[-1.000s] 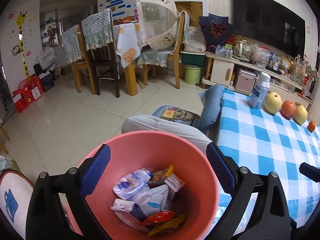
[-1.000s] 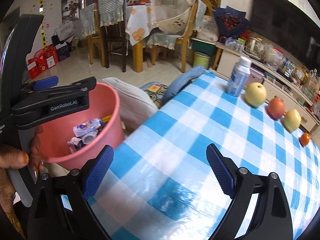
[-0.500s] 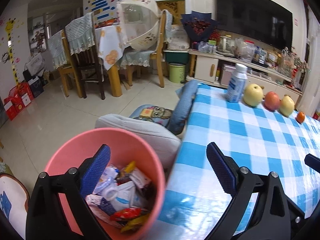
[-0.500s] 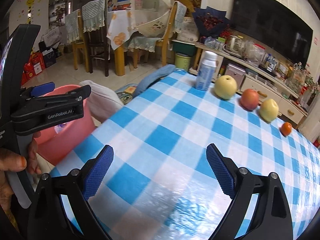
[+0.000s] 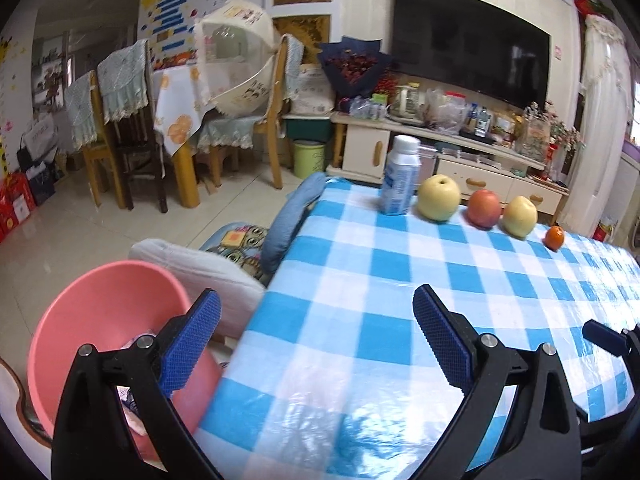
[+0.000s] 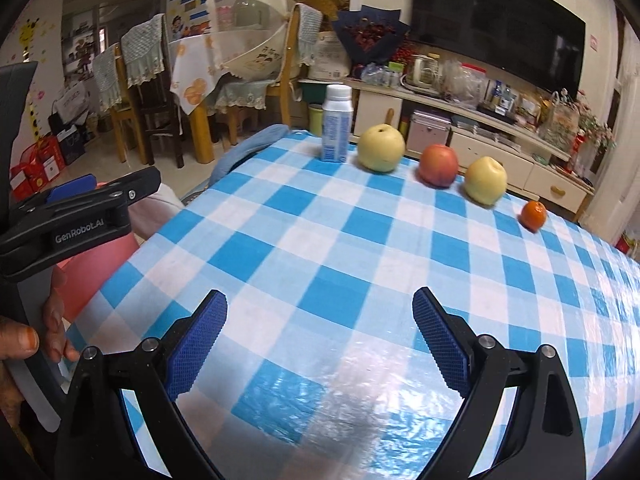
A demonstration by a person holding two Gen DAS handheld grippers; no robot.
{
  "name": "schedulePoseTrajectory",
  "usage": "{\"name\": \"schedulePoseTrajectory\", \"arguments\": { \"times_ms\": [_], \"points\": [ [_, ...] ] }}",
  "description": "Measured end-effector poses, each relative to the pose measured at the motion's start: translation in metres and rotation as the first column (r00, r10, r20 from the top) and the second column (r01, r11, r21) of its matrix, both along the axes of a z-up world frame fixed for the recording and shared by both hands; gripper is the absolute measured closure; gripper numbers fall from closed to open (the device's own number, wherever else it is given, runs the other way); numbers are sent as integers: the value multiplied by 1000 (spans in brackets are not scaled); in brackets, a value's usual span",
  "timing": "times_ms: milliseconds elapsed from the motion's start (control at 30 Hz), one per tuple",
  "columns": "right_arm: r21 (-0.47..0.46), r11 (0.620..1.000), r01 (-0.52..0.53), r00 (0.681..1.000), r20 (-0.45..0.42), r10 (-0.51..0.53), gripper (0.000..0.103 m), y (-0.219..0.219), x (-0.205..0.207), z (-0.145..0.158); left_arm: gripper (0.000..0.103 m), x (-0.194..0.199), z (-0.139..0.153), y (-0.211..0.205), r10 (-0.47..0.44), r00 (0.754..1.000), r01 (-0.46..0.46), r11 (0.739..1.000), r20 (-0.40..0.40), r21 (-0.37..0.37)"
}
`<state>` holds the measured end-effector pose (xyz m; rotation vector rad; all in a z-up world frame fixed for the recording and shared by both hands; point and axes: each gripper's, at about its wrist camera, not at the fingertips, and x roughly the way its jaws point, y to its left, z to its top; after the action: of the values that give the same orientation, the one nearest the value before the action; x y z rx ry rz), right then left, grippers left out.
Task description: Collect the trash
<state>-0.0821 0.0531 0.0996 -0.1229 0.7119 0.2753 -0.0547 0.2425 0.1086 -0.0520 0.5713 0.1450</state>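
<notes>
Your left gripper [image 5: 316, 340] and right gripper [image 6: 320, 340] both hang over the near end of the checked table [image 6: 360, 240], fingers spread wide, holding nothing. The pink bin [image 5: 100, 312] sits off the table's left edge, some wrappers [image 5: 130, 416] showing inside. The bottle [image 6: 337, 123] stands at the far edge.

The right gripper [image 6: 320, 344] hangs over the near part of the checked tablecloth [image 6: 328, 248] with its blue pads [image 6: 197, 344] spread wide and nothing between them. At the far edge stands a white bottle [image 6: 337, 124], upright. To its right lie a yellow pear [image 6: 380, 149], a red apple [image 6: 439, 165], a second yellow pear [image 6: 485, 181] and a small orange [image 6: 533, 215] in a row. At the left, the left gripper [image 6: 80, 216] is held by a hand [image 6: 28, 344]; a pink bin [image 6: 94, 268] shows behind it, off the table's left edge.
</notes>
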Motion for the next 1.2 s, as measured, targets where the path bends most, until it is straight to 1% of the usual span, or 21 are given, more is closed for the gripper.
{"name": "schedulePoseTrajectory", "arguments": {
  "times_ms": [67, 200, 433, 567, 733, 900, 1067, 1200],
  "points": [
    [6, 1000, 14, 1000, 0, -14, 10, -11, 0, -1, 4, -1, 0, -15, -30, 999, 29, 999, 14, 25],
    [16, 999, 44, 999, 3, -44, 10, -32, -1, -2, 4, 0, -3, -39, -76, 997, 75, 997, 11, 36],
    [38, 994, 101, 995, -9, -101, 10, -75, -2, -8, 4, 0, -8, -70, -122, 993, 122, 992, -1, 25],
    [44, 989, 142, 990, -3, -142, 10, -98, -3, -8, 4, -3, -6, -89, -152, 988, 151, 988, 5, 19],
    [33, 982, 186, 982, 29, -187, 10, -123, -7, -4, 4, -6, -1, -121, -194, 981, 193, 980, 13, 54],
    [5, 973, 229, 972, 53, -229, 10, -148, -10, -3, 4, -8, 0, -156, -247, 969, 245, 964, 5, 107],
    [9, 962, 273, 960, 64, -273, 10, -175, -15, -1, 4, -9, 1, -181, -276, 961, 275, 955, -4, 115],
    [24, 952, 307, 948, 78, -307, 10, -194, -20, 4, 4, -12, 6, -200, -279, 960, 276, 952, 3, 130]
  ]
}}
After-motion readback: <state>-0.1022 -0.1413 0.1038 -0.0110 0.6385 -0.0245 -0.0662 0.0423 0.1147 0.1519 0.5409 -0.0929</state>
